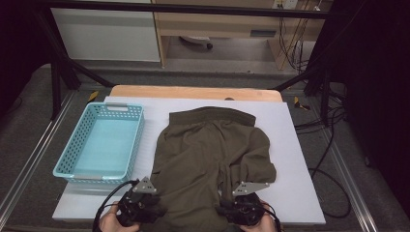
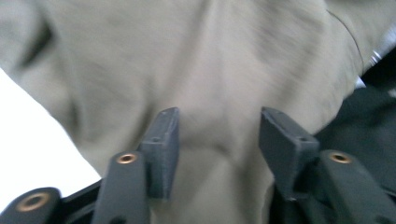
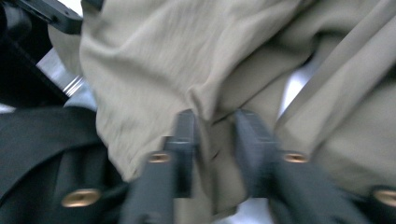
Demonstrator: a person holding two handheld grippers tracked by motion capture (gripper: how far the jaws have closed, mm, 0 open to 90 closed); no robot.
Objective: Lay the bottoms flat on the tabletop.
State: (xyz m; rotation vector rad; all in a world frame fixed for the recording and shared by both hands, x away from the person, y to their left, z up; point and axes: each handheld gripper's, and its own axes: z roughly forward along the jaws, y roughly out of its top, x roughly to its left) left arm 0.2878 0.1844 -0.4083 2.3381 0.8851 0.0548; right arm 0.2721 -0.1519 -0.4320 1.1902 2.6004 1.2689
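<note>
An olive-green garment (image 1: 208, 150) lies spread on the white board (image 1: 295, 159), its waistband at the far side. My left gripper (image 1: 145, 191) is at the garment's near left edge. In the left gripper view its jaws (image 2: 217, 119) stand well apart over the cloth (image 2: 187, 60), which lies loose beneath them. My right gripper (image 1: 249, 191) is at the near right part of the garment. In the right gripper view its jaws (image 3: 215, 119) stand a little apart, with a raised fold of the cloth (image 3: 154, 51) just beyond their tips and not pinched.
A light blue perforated basket (image 1: 116, 107) stands on the left of the board, beside the garment. A wooden table edge (image 1: 193, 92) shows behind the board. Black frame bars and cables surround the table. Bare board lies to the right of the garment.
</note>
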